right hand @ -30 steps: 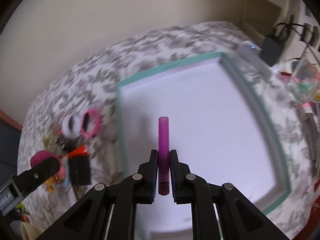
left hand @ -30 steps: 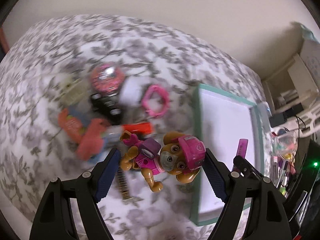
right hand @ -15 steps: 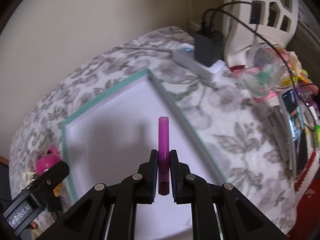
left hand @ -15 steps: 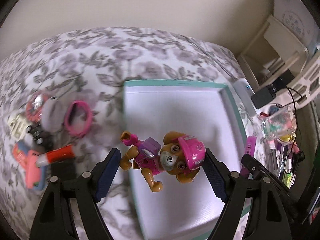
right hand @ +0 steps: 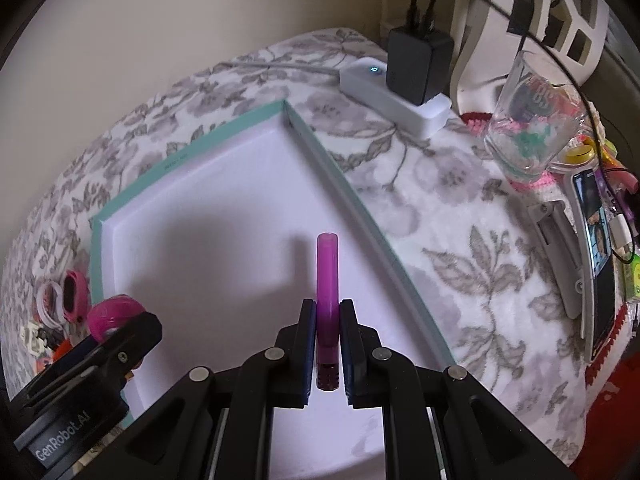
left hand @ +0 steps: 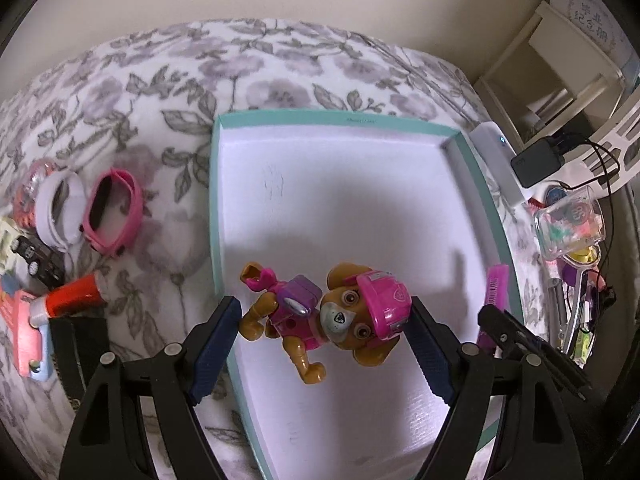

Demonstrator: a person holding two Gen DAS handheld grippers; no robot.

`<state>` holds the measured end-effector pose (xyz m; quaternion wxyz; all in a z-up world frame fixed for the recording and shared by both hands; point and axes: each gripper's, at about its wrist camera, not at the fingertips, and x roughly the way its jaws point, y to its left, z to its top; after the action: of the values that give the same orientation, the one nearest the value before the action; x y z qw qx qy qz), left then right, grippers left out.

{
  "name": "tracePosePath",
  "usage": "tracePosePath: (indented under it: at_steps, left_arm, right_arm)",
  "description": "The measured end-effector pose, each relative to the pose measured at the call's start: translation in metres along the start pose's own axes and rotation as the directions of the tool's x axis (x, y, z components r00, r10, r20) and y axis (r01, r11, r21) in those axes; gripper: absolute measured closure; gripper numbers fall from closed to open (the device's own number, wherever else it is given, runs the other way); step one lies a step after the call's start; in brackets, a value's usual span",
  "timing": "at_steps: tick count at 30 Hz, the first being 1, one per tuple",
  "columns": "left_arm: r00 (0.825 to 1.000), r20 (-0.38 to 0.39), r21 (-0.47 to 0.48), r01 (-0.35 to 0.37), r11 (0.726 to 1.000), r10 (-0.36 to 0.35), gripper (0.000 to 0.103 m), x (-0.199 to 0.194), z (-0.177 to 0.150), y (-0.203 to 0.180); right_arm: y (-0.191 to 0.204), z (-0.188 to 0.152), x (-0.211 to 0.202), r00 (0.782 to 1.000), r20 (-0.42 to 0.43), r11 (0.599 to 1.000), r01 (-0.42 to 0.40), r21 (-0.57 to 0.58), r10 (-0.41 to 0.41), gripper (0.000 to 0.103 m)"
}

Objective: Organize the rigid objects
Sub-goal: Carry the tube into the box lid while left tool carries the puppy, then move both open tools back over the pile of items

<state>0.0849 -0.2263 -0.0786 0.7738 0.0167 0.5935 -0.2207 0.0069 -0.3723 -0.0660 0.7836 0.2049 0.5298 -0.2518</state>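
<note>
Nothing sits in the tray [left hand: 336, 120] yet; my left gripper [left hand: 324, 340] clamps the toy pup [left hand: 332, 312], right gripper [right hand: 327, 344] pinches the purple tube [right hand: 327, 272], clutter [left hand: 60, 240] waits at nine o'clock

The near end of the teal tray [left hand: 216, 208] runs out of the bottom of both views, behind the arms of each hand-held gripper. In the right wrist view the left hand-held gripper [right hand: 120, 344] covers most of the toy dog [right hand: 114, 316]; only its pink helmet shows. In the left wrist view the right hand-held gripper [left hand: 500, 330] hides the lower part of the purple tube [left hand: 496, 292]. Left of the left hand-held gripper, the pile of small toys [left hand: 44, 264] is cut by the picture's edge and overlaps itself, so several pieces cannot be told apart. The print on the tray's far rim is too small to read.
</note>
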Motion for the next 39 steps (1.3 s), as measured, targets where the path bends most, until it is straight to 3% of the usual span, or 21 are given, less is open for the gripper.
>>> tracePosePath:
  at_steps: [13,18,24,27,30,33,35,39]
  left_arm:
    - [1.000,-0.007,-0.016,0.030,0.999,-0.030,0.020,-0.004,-0.002,0.003]
    - [0.999,0.012,-0.030,0.045,0.999,-0.045,0.019,-0.011,-0.001,0.006]
    - [0.997,0.054,-0.048,0.052,0.997,-0.049,0.014,-0.028,0.003,0.010]
    - [0.996,0.081,-0.060,0.047,0.997,-0.042,0.013,-0.037,0.005,0.014]
    - [0.993,0.111,-0.071,0.048,0.996,-0.040,0.007,-0.045,0.005,0.019]
    - [0.990,0.138,-0.079,0.041,0.996,-0.030,0.006,-0.053,0.005,0.024]
    - [0.987,0.161,-0.085,0.027,0.996,-0.013,0.006,-0.060,0.004,0.028]
    - [0.982,0.189,-0.104,0.009,0.995,0.011,0.006,-0.069,0.003,0.040]
  right_arm:
    - [0.004,-0.003,0.003,1.000,-0.023,1.000,0.018,-0.017,-0.019,0.089]
    - [0.003,-0.004,-0.002,1.000,-0.010,0.999,0.029,-0.019,-0.029,0.074]
    - [0.003,-0.003,-0.015,0.999,0.027,0.999,0.040,-0.027,-0.039,0.072]
    - [0.005,-0.003,-0.024,0.998,0.054,0.998,0.045,-0.036,-0.043,0.057]
    - [0.007,-0.004,-0.030,0.996,0.077,0.998,0.040,-0.047,-0.036,0.053]
    - [0.011,-0.006,-0.034,0.995,0.098,0.998,0.038,-0.058,-0.032,0.042]
    - [0.014,-0.007,-0.034,0.994,0.102,0.997,0.037,-0.069,-0.030,0.041]
    - [0.020,-0.012,-0.034,0.993,0.113,0.995,0.036,-0.095,-0.025,0.029]
